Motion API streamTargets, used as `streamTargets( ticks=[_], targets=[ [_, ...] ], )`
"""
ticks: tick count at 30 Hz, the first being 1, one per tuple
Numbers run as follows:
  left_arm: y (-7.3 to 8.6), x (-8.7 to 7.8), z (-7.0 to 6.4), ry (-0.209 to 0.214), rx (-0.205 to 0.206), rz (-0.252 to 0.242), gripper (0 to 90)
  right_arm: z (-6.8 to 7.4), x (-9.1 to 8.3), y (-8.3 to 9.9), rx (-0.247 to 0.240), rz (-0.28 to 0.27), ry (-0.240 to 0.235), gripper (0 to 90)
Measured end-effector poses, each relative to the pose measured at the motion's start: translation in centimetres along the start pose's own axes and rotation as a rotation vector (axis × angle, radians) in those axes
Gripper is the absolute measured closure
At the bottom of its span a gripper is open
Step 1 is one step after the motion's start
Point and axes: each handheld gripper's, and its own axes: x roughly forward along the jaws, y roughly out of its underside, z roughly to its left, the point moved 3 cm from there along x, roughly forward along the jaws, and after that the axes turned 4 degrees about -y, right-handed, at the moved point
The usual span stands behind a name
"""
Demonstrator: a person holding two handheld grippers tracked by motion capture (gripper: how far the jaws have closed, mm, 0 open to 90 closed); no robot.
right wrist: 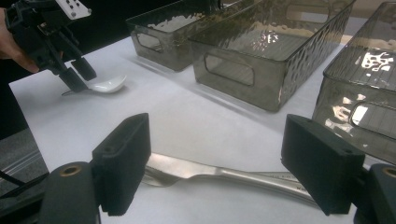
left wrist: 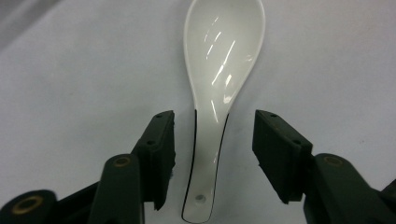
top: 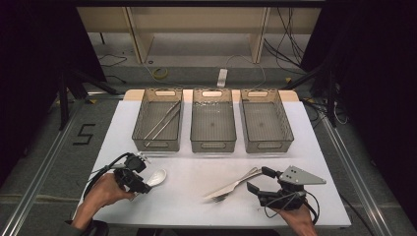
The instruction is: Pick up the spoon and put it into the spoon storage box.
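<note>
1. The spoon [left wrist: 219, 93] lies flat on the tabletop [top: 187, 196] near its front-left corner, bowl up. In the left gripper view its handle runs between my left fingers [left wrist: 161, 144], which stand wide apart with a gap on both sides, so nothing is gripped yet.
2. I judge the step in hand to be taking the spoon. I should settle the left gripper [top: 142, 174] until the finger pads touch the tabletop beside the handle, then close squarely on the narrow stem, not on the flaring bowl.
3. The glazed surface looks slick, so I should close slowly and keep the handle centred, or it may squirt forward.
4. The knife [right wrist: 243, 175] and fork [top: 223, 195] lie crossed near the front edge, right of centre. My right gripper [top: 256, 179] hovers over them, its fingers [right wrist: 123, 158] also spread wide and holding nothing.
5. Three bins stand along the far edge. The left bin [top: 158, 120] holds chopsticks [top: 162, 122]; the middle bin [top: 213, 120] and right bin [top: 265, 120] look empty, so either could take the spoon.
</note>
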Motion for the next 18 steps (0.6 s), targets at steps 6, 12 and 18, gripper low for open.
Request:
streamTargets(
  ticks=[6, 12, 18],
  targets=[
    [0.09, 0.27, -0.11, -0.002, 0.022, 0.016, 57.0, 0.00, -0.01, 0.00, 0.000, 0.000, 0.000, 25.0],
    [0.22, 0.61, -0.06, -0.003, 0.030, 0.033, 60.6, 0.03, -0.01, -0.01, 0.001, -0.001, -0.001, 25.0],
    [0.31, 0.96, -0.04, -0.007, 0.043, 0.045, 63.1, 0.03, -0.01, -0.01, 0.000, -0.001, -0.002, 25.0]
  ],
)
